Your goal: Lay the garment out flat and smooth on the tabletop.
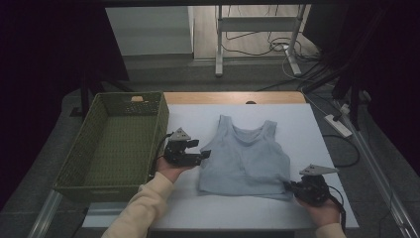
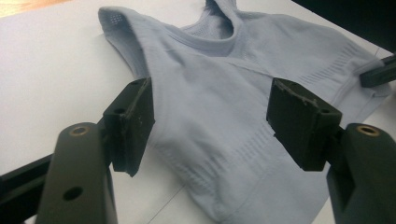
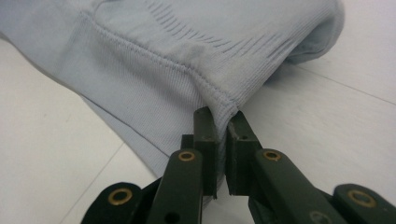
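Pale blue knit, the tank top (image 1: pixel 246 159) lay flat on the white surface (image 1: pixel 317 129), straps toward the far edge and hem toward the person, with the green basket (image 1: pixel 74 173) to its left. The right gripper (image 1: pixel 288 186) was clenched on the near right corner of the hem; its own view showed only a thin fold of the ribbed edge caught between the pads. That shallow bite looked like the main risk: a lift or a pull toward the left could well have dragged the stretchy fabric out of the pinch. The left gripper (image 1: pixel 204 155) stood released, its jaws wide apart just beside the top's left edge, with cloth lying below and between them but not pressed. Had it closed where it was, it might have gathered a single layer or only a little cloth, leaving the top to twist and bunch. A one-sided lift by the right gripper alone would probably have skewed the garment, and its trailing side could have snagged on the basket's near wall.
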The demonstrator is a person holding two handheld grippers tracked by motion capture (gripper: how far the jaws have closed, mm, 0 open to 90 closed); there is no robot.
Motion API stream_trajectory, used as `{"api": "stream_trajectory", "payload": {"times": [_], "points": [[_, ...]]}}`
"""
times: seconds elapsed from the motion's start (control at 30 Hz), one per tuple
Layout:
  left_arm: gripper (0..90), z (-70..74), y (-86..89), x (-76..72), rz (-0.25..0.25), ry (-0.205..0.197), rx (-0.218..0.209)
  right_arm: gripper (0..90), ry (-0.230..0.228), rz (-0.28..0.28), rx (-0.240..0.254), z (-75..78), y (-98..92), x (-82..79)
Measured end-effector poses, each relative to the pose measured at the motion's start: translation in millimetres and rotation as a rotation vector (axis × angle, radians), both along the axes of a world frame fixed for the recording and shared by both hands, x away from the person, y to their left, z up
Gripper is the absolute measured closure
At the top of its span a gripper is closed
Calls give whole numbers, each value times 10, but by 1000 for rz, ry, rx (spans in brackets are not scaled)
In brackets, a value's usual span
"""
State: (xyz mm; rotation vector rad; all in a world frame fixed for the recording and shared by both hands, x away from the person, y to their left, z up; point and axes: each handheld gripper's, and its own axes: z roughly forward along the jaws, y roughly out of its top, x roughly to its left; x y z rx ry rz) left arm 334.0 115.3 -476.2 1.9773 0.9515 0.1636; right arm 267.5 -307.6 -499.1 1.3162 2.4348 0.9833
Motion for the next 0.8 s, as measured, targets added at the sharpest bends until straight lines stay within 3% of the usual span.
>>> {"api": "stream_trajectory", "payload": {"times": [0.2,0.37,0.5,0.63,0.8], "points": [[325,1,-3,0,-1,0,0,842,-22,-19,-10,100,-168,-102],[325,2,-1,0,0,1,-2,841,-35,-71,-4,136,-366,-142],[325,-1,-9,1,0,2,-3,829,-23,-74,-8,116,-405,-140],[325,-2,-12,1,-2,3,-1,672,-50,-74,-29,126,-370,-147],[325,-6,-17,3,-1,4,-1,530,-105,-81,-8,181,-339,-163]]}}
